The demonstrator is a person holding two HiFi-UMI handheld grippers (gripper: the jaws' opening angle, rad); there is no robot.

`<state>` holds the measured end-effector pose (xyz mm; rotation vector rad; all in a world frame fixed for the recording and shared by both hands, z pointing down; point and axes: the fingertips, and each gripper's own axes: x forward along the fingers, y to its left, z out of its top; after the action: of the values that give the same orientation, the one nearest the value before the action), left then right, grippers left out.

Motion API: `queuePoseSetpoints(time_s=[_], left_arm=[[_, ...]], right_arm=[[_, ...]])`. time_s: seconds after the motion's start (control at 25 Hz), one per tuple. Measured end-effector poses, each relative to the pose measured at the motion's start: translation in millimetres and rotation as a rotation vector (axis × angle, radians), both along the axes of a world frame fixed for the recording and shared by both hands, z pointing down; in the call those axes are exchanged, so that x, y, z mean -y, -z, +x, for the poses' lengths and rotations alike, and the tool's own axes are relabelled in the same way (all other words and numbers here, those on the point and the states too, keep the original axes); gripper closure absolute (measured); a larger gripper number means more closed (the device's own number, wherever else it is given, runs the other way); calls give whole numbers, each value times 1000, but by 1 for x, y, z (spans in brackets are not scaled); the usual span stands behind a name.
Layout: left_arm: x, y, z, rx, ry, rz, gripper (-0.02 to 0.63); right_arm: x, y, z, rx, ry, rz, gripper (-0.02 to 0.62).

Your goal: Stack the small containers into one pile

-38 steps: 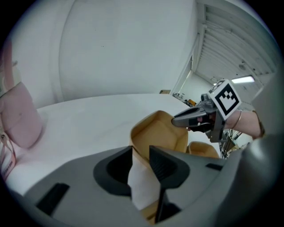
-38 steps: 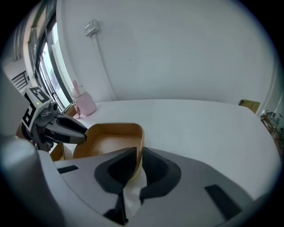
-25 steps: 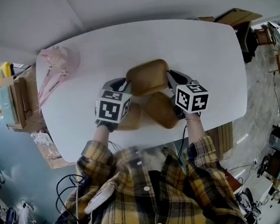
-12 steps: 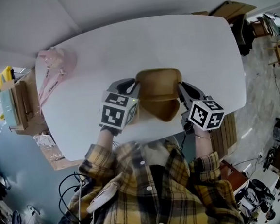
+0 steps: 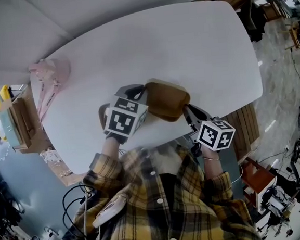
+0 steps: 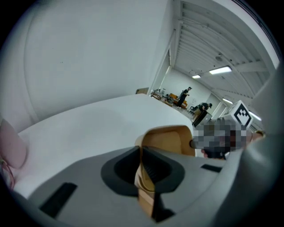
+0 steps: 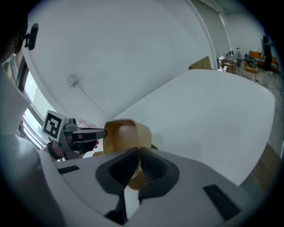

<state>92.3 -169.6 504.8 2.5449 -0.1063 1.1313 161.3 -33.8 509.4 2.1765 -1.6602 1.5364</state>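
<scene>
Pinching tan container at centre frame, near desk edge | left gripper jaws just closed onto left rim | right gripper clamped on right rim | container spans between my grippers

Tan rounded-square containers, bunched together and tilted, near the table's 6 o'clock edge.
</scene>
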Motion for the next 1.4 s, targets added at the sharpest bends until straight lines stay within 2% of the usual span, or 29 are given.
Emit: queuePoseSetpoints(time_s=[0.28,0.44,0.6,0.72,0.84,1.0,1.12,1.24,1.4], left_arm=[[-20,-14,-11,130,-49,-48,575],[-22,-21,-12,174,-68,-70,575],[-27,-34,-14,236,-115,-20,575],[-31,-42,-12,255,-131,-10,574],[-30,-47,-13,278,-147,8,574],[-32,-57,-12,311,-180,48,573],[-31,-63,-12,327,-189,70,566],[-32,-70,-12,342,-203,86,534],[-36,-82,-17,380,-218,85,514]], right_arm=[[-22,-9,-13,123,-50,-40,566],[-29,-19,-21,221,-79,-68,566],[-35,-32,-28,286,-93,-97,566],[-36,-36,-28,296,-102,-100,566],[-34,-39,-25,255,-88,-109,565],[-31,-41,-15,101,-54,-137,553],[-31,-43,-10,35,-33,-152,545],[-31,-45,-5,-29,-11,-168,501],[-27,-48,-4,-24,-8,-163,495]])
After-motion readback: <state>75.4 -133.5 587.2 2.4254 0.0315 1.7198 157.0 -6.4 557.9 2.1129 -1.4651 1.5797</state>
